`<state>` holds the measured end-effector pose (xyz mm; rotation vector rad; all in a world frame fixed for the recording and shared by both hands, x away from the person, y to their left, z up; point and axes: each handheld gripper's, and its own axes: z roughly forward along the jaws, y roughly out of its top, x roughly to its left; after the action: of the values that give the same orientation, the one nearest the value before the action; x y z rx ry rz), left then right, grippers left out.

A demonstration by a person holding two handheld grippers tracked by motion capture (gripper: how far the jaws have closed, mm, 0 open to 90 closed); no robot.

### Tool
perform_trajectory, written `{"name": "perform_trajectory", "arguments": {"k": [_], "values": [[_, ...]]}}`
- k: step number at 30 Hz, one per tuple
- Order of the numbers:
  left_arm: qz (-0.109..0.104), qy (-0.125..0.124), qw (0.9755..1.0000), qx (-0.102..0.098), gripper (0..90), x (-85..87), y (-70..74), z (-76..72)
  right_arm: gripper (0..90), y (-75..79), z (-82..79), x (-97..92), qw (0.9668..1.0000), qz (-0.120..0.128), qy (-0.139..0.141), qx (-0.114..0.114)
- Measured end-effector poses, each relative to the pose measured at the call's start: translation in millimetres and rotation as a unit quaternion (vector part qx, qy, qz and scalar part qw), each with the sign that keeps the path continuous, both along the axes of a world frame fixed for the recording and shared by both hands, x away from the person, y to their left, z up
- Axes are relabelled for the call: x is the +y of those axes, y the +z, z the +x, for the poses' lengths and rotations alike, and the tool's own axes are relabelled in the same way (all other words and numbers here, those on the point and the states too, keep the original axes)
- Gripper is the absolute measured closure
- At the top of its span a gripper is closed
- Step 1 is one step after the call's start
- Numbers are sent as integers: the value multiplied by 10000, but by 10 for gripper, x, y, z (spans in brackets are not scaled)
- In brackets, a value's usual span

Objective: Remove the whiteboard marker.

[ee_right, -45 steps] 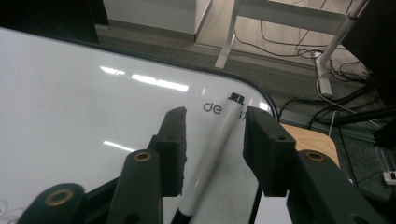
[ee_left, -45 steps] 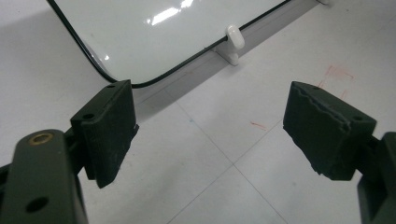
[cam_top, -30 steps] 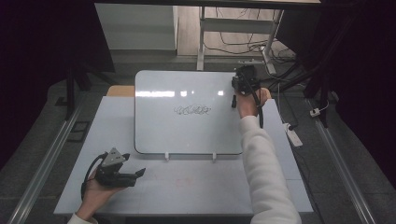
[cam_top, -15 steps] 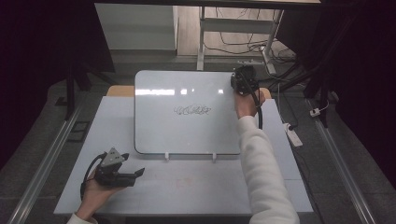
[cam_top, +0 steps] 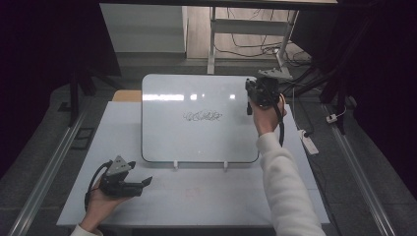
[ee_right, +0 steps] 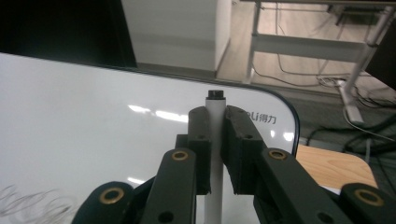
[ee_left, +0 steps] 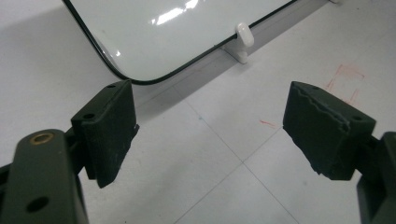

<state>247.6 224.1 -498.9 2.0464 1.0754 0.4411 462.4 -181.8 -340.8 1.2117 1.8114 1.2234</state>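
Between the two black jaws of the right gripper (ee_right: 215, 140) stood one slim white marker (ee_right: 215, 116), a round plastic barrel with a dark end cap showing above the pads; the jaws had just been closing and were now clamped flat against its sides. From above, that gripper (cam_top: 249, 104) was held at the right edge of the whiteboard (cam_top: 167, 132), near its far right corner, with a black cable trailing down along a white sleeve (cam_top: 287, 196). One whiteboard lay there, a glossy white rectangle with rounded corners and a thin dark rim, catching ceiling lights as bright patches; a small printed brand mark sat near its far corner. One loopy dark scribble (cam_top: 202, 116) crossed its middle. Two small white clips (cam_top: 175, 164) stuck out along its near edge. The board rested on one pale, matte table (cam_top: 211, 196), faintly lined and marked with thin red strokes (ee_left: 343, 79). Well apart, at the near left of the table, the left gripper (cam_top: 146, 182) lay in a hand, one grey three-cornered plate on top; its two ridged rubbery pads (ee_left: 112, 130) stood wide apart with nothing between them, over the bare tabletop just beside the board's rounded near corner
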Motion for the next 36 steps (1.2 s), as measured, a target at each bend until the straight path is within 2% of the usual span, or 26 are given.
{"name": "perform_trajectory", "arguments": {"k": [1,2,4,5,8,9,10,15,16,17,18,19,21,22,24,25,32,34,36], "values": [[-10,3,10000,1,183,1,1,1,808,-3,-92,-25,9999,70,124,-66],[-20,10,10000,-4,183,1,2,3,808,-3,-92,-25,9999,70,124,-66],[-42,9,10000,-26,188,1,10,7,808,-32,-259,-41,9992,149,346,-149],[-60,18,10000,-36,188,-2,19,10,808,-32,-259,-41,9992,149,346,-149],[-111,-5,9999,-100,191,-31,70,15,808,-90,-446,-39,9978,244,584,-202],[-121,-23,9998,-128,192,-44,97,14,808,-114,-510,-36,9971,287,667,-212],[-146,-42,9998,-159,194,-60,126,14,808,-167,-639,-23,9957,358,824,-229],[-278,-164,9989,-333,199,-174,313,33,807,-332,-938,51,9914,484,1199,-191],[-304,-199,9986,-373,199,-210,352,42,807,-332,-938,51,9914,484,1199,-191],[-307,-257,9984,-408,202,-248,390,53,807,-408,-1045,98,9894,530,1347,-150],[-318,-303,9981,-431,202,-293,425,64,807,-408,-1045,98,9894,530,1347,-150],[-328,-379,9977,-460,205,-353,465,82,807,-489,-1161,153,9871,577,1489,-118],[-358,-480,9970,-482,207,-447,513,108,807,-512,-1198,170,9863,597,1535,-105],[-356,-530,9967,-497,209,-501,537,124,807,-571,-1287,213,9844,653,1631,-96],[-360,-631,9960,-519,209,-606,582,158,807,-596,-1329,232,9835,673,1675,-94],[-363,-685,9956,-532,212,-657,602,174,807,-643,-1401,265,9818,710,1758,-78],[-409,-1068,9917,-588,226,-1034,701,246,807,-770,-1550,321,9778,761,1950,-14],[-440,-1188,9904,-546,228,-1134,704,273,807,-808,-1575,338,9774,736,1984,13],[-480,-1293,9891,-509,241,-1225,696,303,807,-860,-1608,379,9754,782,2059,71]]}}
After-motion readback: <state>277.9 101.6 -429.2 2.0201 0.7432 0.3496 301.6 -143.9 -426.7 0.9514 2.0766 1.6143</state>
